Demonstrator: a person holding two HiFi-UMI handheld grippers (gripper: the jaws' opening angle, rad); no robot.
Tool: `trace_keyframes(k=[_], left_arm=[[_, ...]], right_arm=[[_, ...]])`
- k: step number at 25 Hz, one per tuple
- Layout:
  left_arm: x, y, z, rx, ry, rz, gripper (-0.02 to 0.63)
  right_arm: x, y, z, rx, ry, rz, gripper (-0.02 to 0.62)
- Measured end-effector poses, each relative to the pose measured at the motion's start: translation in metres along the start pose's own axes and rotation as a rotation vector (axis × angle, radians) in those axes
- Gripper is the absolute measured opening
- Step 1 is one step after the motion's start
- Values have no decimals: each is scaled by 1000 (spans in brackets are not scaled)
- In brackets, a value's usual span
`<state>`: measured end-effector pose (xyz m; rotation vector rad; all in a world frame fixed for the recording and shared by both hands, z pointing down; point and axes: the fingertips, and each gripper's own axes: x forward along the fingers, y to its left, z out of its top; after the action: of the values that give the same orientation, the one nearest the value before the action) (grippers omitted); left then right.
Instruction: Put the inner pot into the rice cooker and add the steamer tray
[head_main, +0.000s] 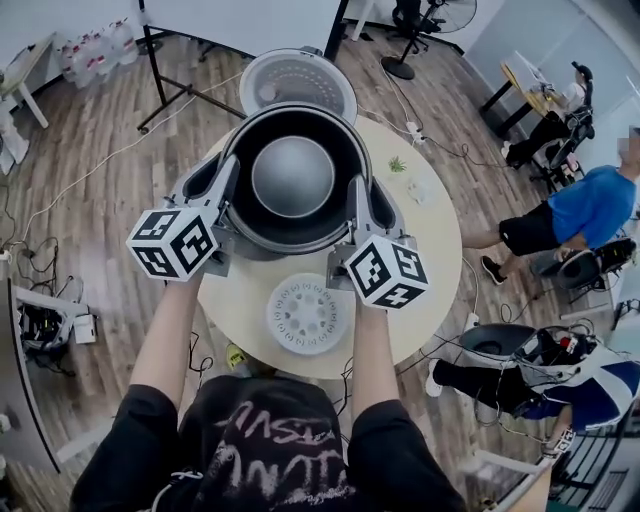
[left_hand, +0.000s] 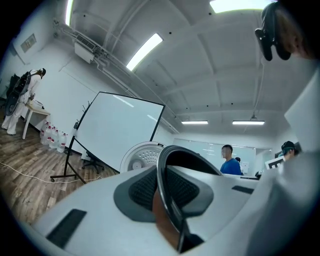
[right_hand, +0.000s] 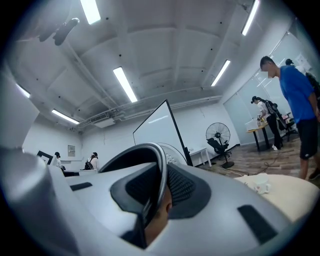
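Above the tabletop (head_main: 440, 250), your left tongs (left_hand: 167, 200) and right tongs (right_hand: 155, 195) each clamp opposite sides of the inner pot (head_main: 293, 175) by its thin rim, which is probably stiff and slippery.

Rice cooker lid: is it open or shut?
Open. The rice cooker lid is tipped back behind the inner pot, with its round underside showing.
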<state>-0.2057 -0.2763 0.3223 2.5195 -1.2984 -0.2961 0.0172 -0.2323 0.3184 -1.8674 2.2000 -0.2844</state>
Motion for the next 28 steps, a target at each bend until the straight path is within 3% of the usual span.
trace_keyframes(k=[14,28], left_arm=[[24,53,-36,-62,90,96,67],[46,109,-72,-102,199,159,67]], right_arm=[[53,-11,-51,60,107,5,63],[97,-16,-107,51,232,-12,67]])
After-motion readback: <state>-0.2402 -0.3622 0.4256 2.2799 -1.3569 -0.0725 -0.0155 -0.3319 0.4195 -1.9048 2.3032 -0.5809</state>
